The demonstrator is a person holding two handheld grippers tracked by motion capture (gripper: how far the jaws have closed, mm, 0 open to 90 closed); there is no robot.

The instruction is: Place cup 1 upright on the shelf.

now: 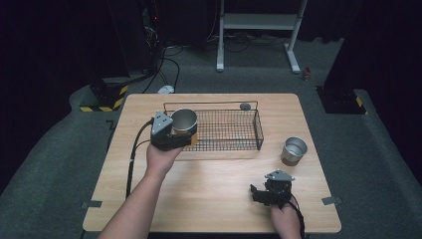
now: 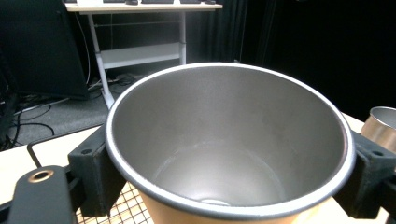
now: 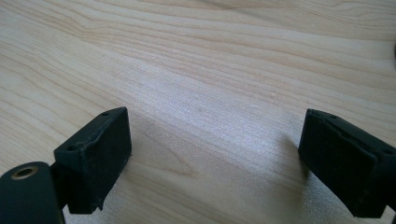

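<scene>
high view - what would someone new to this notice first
The eye goes first to the metal cup clamped in the left gripper, held over the left end of the black wire basket at the back of the wooden table. A second metal cup stands alone to the right of the basket. The right gripper rests near the front edge, jaws open and empty.

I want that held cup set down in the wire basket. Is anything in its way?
Nothing visible. The left gripper holds the cup over the basket at its left end, and the mesh floor there looks bare.
</scene>
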